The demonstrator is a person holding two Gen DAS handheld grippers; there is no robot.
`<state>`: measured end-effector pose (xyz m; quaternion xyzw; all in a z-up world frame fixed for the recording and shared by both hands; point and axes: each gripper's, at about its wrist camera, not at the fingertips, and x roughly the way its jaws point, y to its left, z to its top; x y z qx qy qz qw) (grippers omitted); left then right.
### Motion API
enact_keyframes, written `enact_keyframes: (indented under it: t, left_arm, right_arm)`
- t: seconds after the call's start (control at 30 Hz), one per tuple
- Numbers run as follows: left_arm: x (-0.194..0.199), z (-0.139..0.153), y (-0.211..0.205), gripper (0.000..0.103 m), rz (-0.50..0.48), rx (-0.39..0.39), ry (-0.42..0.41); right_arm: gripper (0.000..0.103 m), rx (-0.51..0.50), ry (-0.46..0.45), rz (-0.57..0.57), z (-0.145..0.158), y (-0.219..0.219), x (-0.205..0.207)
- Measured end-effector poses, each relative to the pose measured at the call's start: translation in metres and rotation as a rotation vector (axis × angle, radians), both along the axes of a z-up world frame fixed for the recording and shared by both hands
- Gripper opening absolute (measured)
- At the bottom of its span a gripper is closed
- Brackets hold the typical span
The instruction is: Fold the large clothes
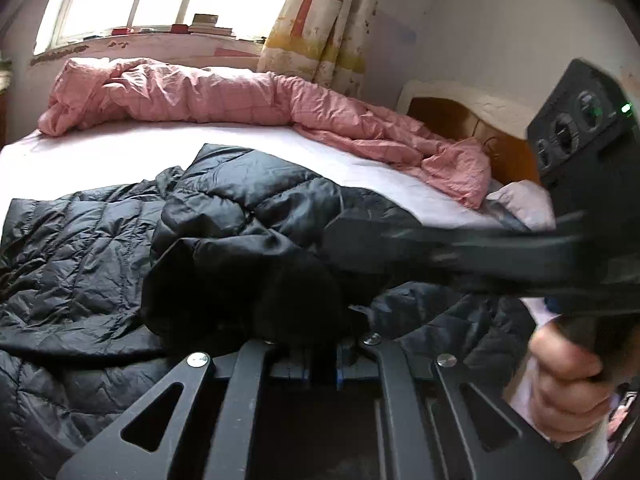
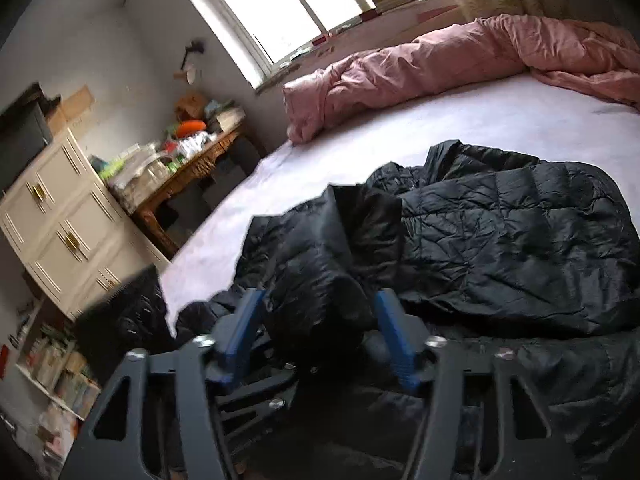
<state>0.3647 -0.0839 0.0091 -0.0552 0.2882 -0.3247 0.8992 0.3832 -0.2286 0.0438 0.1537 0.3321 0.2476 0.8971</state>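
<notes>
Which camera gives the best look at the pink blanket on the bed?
The left wrist view: the pink blanket runs nearly whole across the far side of the bed below the window. In the right wrist view the same blanket sits at the upper right and is cut off by the picture's edge.

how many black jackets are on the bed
1. The jacket lies spread across the near side of the bed, with part of it bunched between the right gripper fingers. Another garment could be hidden under it.
</notes>
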Motion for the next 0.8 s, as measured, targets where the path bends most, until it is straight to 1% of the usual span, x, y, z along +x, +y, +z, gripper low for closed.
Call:
enact_keyframes:
  t: [0.03,0.07,0.13,0.2,0.23,0.27,0.3,0.4,0.5,0.53,0.57,0.6,0.63,0.67,0.7,0.73,0.77,0.8]
  left_arm:
    - [-0.001,0.001,0.002,0.011,0.002,-0.011,-0.001]
    - [-0.002,0.002,0.003,0.019,0.004,-0.017,-0.004]
    - [-0.005,0.006,0.005,0.028,-0.003,-0.022,-0.025]
    - [-0.008,0.011,0.005,0.039,0.011,-0.006,-0.05]
    - [-0.009,0.013,0.007,0.048,0.032,0.007,-0.075]
    - [-0.01,0.015,0.01,0.051,0.047,0.011,-0.093]
    - [-0.008,0.016,0.014,0.051,0.069,0.012,-0.1]
    - [0.001,0.019,0.038,0.05,0.167,-0.004,-0.09]
    - [0.01,0.026,0.066,0.051,0.314,0.061,-0.106]
    - [0.015,0.026,0.08,0.052,0.369,0.077,-0.081]
    - [0.024,0.023,0.094,0.056,0.411,0.084,-0.019]
    - [0.035,0.016,0.11,0.056,0.462,0.084,0.072]
    - [0.043,0.008,0.127,0.054,0.506,0.057,0.14]
    - [0.047,0.0,0.142,0.054,0.541,0.024,0.173]
    - [0.05,-0.006,0.154,0.054,0.581,0.015,0.203]
    - [0.054,-0.011,0.164,0.054,0.626,0.032,0.232]
    - [0.056,-0.014,0.17,0.054,0.65,0.051,0.243]
    - [0.058,-0.017,0.174,0.054,0.67,0.072,0.252]
  right_arm:
    - [0.01,-0.004,0.001,-0.014,-0.001,-0.001,0.001]
    - [0.01,-0.013,-0.008,-0.054,-0.001,-0.003,0.001]
    - [0.009,-0.046,-0.043,-0.145,0.004,-0.013,-0.001]
    - [0.008,-0.108,-0.1,-0.277,0.011,-0.029,-0.006]
    - [0.008,-0.14,-0.12,-0.343,0.014,-0.036,-0.009]
    - [0.008,-0.182,-0.144,-0.427,0.018,-0.048,-0.011]
    - [0.008,-0.205,-0.157,-0.474,0.02,-0.057,-0.013]
    - [0.008,-0.255,-0.158,-0.557,0.019,-0.085,-0.011]
    - [0.008,-0.327,-0.139,-0.625,0.014,-0.103,-0.003]
    - [0.008,-0.326,-0.126,-0.643,0.013,-0.108,0.0]
    - [0.008,-0.317,-0.103,-0.671,0.01,-0.115,0.003]
    - [0.01,-0.302,-0.077,-0.698,0.007,-0.121,0.006]
    - [0.016,-0.292,-0.055,-0.712,0.006,-0.124,0.006]
    - [0.017,-0.29,-0.033,-0.717,0.003,-0.126,0.007]
    - [0.018,-0.301,-0.023,-0.711,0.002,-0.125,0.009]
    - [0.02,-0.314,-0.025,-0.705,0.002,-0.125,0.007]
    - [0.025,-0.333,-0.028,-0.701,0.002,-0.123,0.007]
    - [0.042,-0.341,-0.03,-0.7,0.003,-0.122,0.006]
